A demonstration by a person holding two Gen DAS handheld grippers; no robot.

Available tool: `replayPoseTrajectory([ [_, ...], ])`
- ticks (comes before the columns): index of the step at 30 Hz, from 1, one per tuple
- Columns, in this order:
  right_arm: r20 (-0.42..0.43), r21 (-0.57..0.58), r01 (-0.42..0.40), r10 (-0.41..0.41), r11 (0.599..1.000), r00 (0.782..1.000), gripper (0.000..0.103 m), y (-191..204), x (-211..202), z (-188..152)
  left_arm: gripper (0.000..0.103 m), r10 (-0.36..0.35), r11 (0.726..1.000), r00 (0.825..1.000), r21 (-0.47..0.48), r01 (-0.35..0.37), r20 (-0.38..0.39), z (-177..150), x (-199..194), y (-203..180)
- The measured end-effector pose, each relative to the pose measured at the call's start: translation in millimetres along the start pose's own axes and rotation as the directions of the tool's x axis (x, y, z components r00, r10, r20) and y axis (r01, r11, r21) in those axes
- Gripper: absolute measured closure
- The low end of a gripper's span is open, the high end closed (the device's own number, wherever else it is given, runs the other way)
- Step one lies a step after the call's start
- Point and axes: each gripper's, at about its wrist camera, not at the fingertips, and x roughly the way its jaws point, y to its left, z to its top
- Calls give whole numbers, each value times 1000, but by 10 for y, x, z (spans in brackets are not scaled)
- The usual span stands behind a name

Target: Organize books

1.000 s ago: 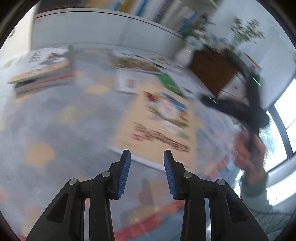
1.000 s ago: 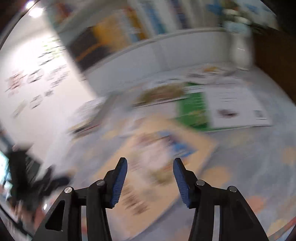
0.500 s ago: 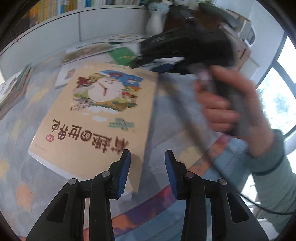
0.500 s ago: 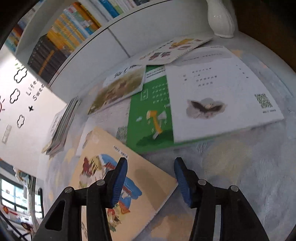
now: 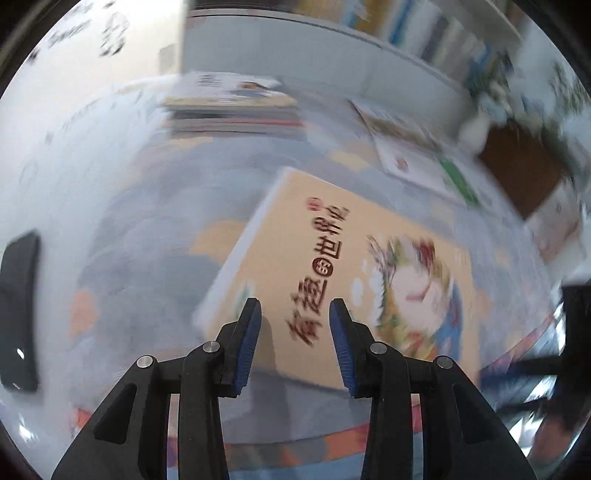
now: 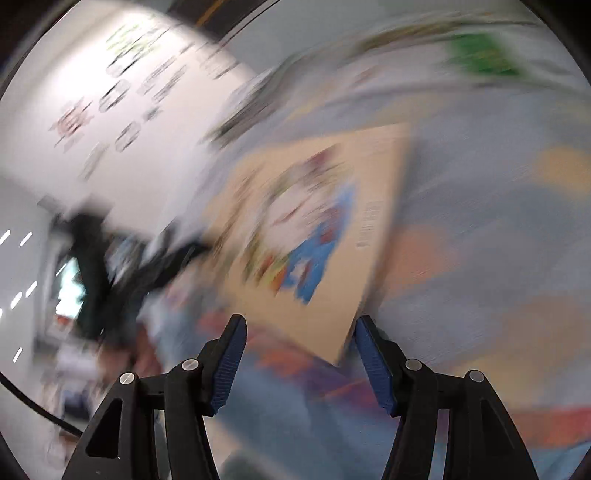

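both tools angled downward, left tool (image 5: 294,325) parted, empty; right tool (image 6: 300,345) wider, just opening, empty

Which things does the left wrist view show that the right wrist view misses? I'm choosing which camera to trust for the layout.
Only the left wrist view shows the stack of books by the far wall, the bookshelf above, and the left gripper, open and empty. Only the right wrist view shows the wall lettering and the right gripper, whose jaws have just been opening, nothing pressed between them. Both show the tan picture book lying flat on the patterned cloth, and both are blurred.
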Motion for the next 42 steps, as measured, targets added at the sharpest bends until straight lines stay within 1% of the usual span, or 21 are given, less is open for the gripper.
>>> replayPoseTrajectory([
  [1, -26, -15, 5, -6, 1000, 1000, 47, 81, 54, -33, 67, -27, 999, 1000, -23, 27, 4, -42, -55, 65],
  [3, 4, -73, 85, -85, 994, 996, 48, 176, -4, 3, 67, -74, 996, 997, -50, 74, 2, -180, -141, 152],
  [5, 123, -88, 171, -159, 981, 980, 48, 172, -242, 180, 67, -77, 995, 997, -60, 77, -8, -326, -147, 136],
  [7, 216, -82, 192, -171, 978, 961, 48, 85, -432, 473, 67, -83, 994, 996, -76, 81, -19, -385, -76, 74],
  [8, 227, -81, 203, -181, 976, 957, 48, 11, -446, 622, 67, -81, 994, 996, -80, 79, -23, -360, 5, 19],
  [10, 247, -50, 263, -243, 964, 938, 48, -106, -398, 851, 67, -54, 995, 998, -85, 52, -12, -322, 73, -9],
  [13, 244, -35, 353, -334, 935, 910, 48, -246, -152, 1144, 67, -28, 996, 1000, -91, 27, -1, -246, 129, -55],
  [15, 221, -36, 347, -331, 937, 917, 48, -342, -47, 1183, 67, -19, 996, 1000, -84, 19, 4, -218, 153, -47],
  [16, 189, -33, 315, -304, 949, 934, 48, -394, 45, 1172, 67, -19, 996, 1000, -84, 20, 8, -197, 162, -53],
  [17, 197, -42, 304, -290, 952, 936, 47, -416, 31, 1140, 67, -21, 996, 1000, -87, 22, 12, -166, 184, -57],
  [18, 220, -68, 313, -291, 947, 931, 45, -382, 16, 1082, 67, -22, 996, 1000, -86, 23, 14, -134, 207, -63],
  [21, 192, -108, 338, -314, 935, 930, 42, -275, 23, 907, 67, 10, 997, 1000, -77, -9, 12, 34, 299, -83],
  [24, 166, -132, 333, -311, 934, 936, 42, -149, 20, 636, 67, 39, 996, 999, -76, -39, -4, 245, 412, -82],
  [27, 159, -195, 308, -279, 931, 947, 37, 34, 101, 325, 67, 24, 997, 1000, -78, -25, -20, 344, 469, -69],
  [30, 175, -232, 307, -271, 923, 947, 37, 111, 109, 156, 67, -14, 998, 999, -61, 12, -32, 202, 390, -63],
  [32, 192, -202, 291, -254, 935, 948, 37, 50, 82, 156, 65, -46, 996, 999, -78, 44, -17, -9, 244, -21],
  [35, 209, -93, 193, -170, 977, 963, 37, -133, 15, 238, 65, -84, 991, 996, -108, 84, 2, -227, 89, 51],
  [37, 230, -47, 176, -161, 983, 960, 37, -130, 38, 266, 65, -98, 987, 995, -130, 99, 16, -323, 13, 86],
  [39, 271, -16, 189, -178, 982, 946, 38, -125, 1, 262, 65, -114, 982, 993, -147, 116, 24, -390, -42, 115],
  [41, 321, 22, 222, -217, 975, 922, 38, -174, -56, 250, 65, -149, 974, 988, -169, 152, 32, -425, -58, 150],
  [42, 325, 38, 229, -229, 973, 918, 42, -188, -69, 239, 66, -175, 966, 984, -187, 180, 44, -457, -74, 173],
])
